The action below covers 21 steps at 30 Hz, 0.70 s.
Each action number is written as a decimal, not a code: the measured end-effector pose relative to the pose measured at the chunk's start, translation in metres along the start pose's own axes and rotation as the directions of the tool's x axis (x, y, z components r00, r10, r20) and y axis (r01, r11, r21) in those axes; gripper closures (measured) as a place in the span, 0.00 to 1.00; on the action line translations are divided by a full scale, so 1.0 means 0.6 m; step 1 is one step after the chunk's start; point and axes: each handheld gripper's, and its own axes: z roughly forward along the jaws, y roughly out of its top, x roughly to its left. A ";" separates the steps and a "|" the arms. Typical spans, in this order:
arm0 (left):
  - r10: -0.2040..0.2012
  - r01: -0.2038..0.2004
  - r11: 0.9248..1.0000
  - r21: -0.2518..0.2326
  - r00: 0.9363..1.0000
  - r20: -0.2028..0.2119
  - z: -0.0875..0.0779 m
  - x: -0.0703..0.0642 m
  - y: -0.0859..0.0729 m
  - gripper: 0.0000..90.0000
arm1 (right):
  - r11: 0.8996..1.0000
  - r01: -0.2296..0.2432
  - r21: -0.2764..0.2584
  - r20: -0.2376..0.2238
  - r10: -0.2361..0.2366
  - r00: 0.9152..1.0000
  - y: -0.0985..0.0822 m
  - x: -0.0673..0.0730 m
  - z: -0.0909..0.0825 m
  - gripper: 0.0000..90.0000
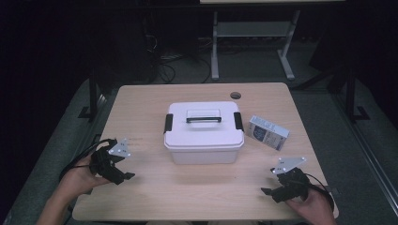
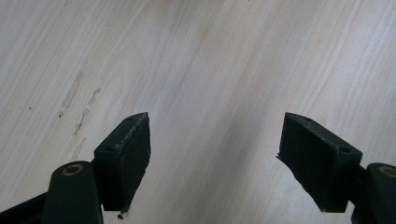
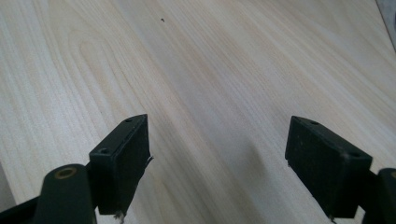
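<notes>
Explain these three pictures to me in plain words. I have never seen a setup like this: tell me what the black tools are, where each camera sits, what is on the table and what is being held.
A person sits at a wooden table and holds a hand tool in each hand: the left gripper and the right gripper. Each has two black jaws that open and close like tongs.

The high view comes from a fixed camera above the person, looking forward and down. The other two views come from small cameras riding on the tools, each looking along its own jaws at the wood below: the left gripper and the right gripper.

On the table stands a white storage box with its lid on, a carry handle and black side latches. Right of it lies a small carton.

Both grippers are open and hold nothing.
</notes>
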 end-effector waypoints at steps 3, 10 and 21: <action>-0.008 0.008 1.000 0.007 1.000 0.017 -0.011 0.006 0.007 0.27 | 1.000 0.000 -0.001 -0.002 0.000 1.000 0.000 -0.001 0.000 0.24; 0.052 -0.053 0.998 0.025 0.998 0.022 -0.053 0.010 0.043 0.27 | 1.000 -0.006 -0.005 0.000 0.006 1.000 -0.001 0.001 -0.003 0.24; 0.101 -0.102 0.994 0.042 0.994 0.038 -0.094 0.028 0.109 0.28 | 1.000 -0.010 0.001 -0.013 0.010 1.000 0.001 -0.001 0.001 0.24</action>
